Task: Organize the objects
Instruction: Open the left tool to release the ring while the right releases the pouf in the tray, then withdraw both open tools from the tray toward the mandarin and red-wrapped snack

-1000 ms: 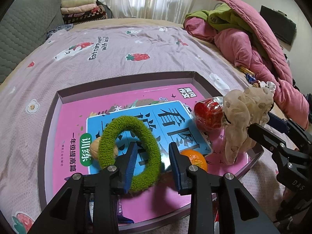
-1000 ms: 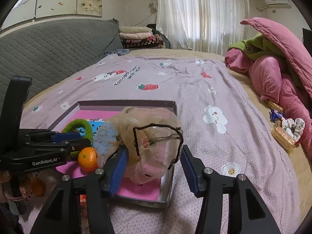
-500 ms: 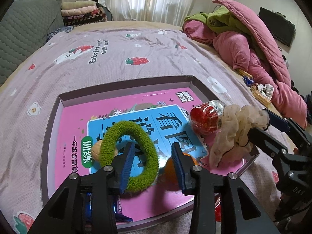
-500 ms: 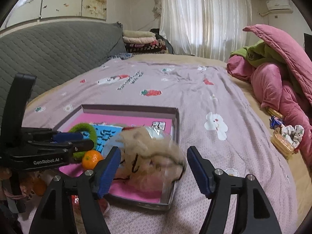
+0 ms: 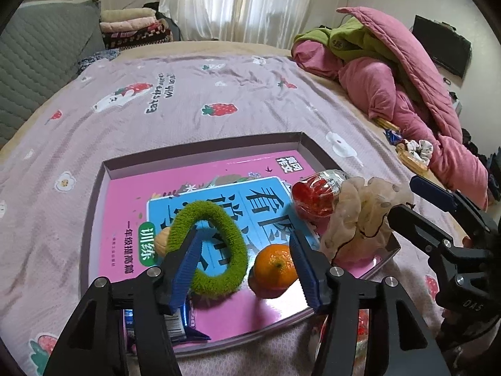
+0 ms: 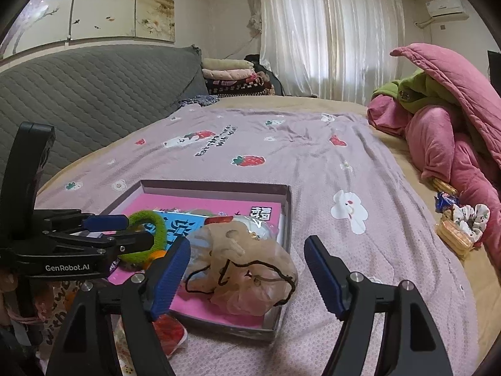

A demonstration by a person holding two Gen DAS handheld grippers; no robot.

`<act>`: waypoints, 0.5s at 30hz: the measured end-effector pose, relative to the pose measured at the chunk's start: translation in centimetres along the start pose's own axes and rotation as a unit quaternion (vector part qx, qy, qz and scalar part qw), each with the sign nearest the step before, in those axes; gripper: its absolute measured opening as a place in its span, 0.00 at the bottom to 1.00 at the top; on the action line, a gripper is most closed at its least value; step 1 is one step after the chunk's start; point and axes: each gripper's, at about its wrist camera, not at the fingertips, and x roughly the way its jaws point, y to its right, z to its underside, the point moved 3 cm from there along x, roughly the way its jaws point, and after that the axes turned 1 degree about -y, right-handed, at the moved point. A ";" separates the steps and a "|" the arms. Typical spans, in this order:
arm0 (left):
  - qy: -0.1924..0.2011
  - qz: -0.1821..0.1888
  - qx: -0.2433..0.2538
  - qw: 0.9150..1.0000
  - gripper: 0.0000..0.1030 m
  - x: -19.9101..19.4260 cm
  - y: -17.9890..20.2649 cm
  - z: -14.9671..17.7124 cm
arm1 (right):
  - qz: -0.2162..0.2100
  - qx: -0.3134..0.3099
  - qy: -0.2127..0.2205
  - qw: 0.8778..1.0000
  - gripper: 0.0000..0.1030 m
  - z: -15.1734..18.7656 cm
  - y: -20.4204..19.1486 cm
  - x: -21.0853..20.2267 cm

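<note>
Left wrist view: shallow box (image 5: 200, 152) sits on the bed (image 5: 188, 100), a pink workbook (image 5: 125, 206) flat inside it. From left: a walnut-like nut (image 5: 161, 240) just beside the green fuzzy hair tie (image 5: 213, 244), which stands tilted on the workbook. Left tool (image 5: 242, 261) jaws have just been opening; they stand apart, pressing on nothing. Its left finger (image 5: 184, 269) lies across the near-left arc of the hair tie, contact unclear. A mandarin orange (image 5: 275, 269) rests between the fingers, near the right one. Further right, a clear container with red contents (image 5: 316, 197), then the beige gauze scrunchie (image 5: 363, 219) at the box's right corner, close to the right tool's fingers at frame edge.

Right wrist view: left tool (image 6: 103, 230) enters from the left, over the hair tie (image 6: 156, 232). Right tool (image 6: 247, 274) jaws have just been opening; they stand wide, holding nothing. The scrunchie (image 6: 247, 269) lies released in the box's near-right corner, between the blue fingers (image 6: 169, 275), nearer the left one, clear of the right one. At far right, snack packets and a white patterned scrunchie (image 6: 469, 222) on the bed beside a pink quilt (image 6: 444, 144).
</note>
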 end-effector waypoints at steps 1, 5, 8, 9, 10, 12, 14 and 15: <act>0.001 -0.003 0.000 1.000 0.63 -0.2 -0.1 0.0 | -0.004 0.000 0.000 1.000 0.74 0.0 -0.1 0.0; 0.009 -0.019 0.005 1.000 0.64 -0.8 -0.2 0.0 | -0.018 0.006 0.005 1.000 0.76 -0.2 -0.3 -0.4; 0.015 -0.029 0.006 0.999 0.71 -1.4 -0.4 0.1 | -0.032 0.010 0.015 0.999 0.80 -0.5 -0.5 -1.0; 0.017 -0.030 0.005 0.999 0.72 -1.7 -0.5 0.2 | -0.034 0.009 0.016 0.999 0.82 -0.5 -0.5 -1.1; 0.020 -0.030 0.001 0.999 0.72 -2.0 -0.6 0.2 | -0.034 0.007 0.019 0.999 0.82 -0.6 -0.7 -1.3; 0.022 -0.031 -0.004 0.999 0.72 -2.6 -0.8 0.2 | -0.037 0.004 0.022 0.999 0.83 -0.7 -0.9 -1.6; 0.026 -0.034 -0.007 0.999 0.72 -3.2 -1.1 0.2 | -0.039 0.001 0.028 0.999 0.83 -0.7 -1.1 -1.9; 0.028 -0.037 -0.007 0.999 0.72 -3.6 -1.2 0.2 | -0.040 0.000 0.030 0.999 0.83 -0.8 -1.2 -2.0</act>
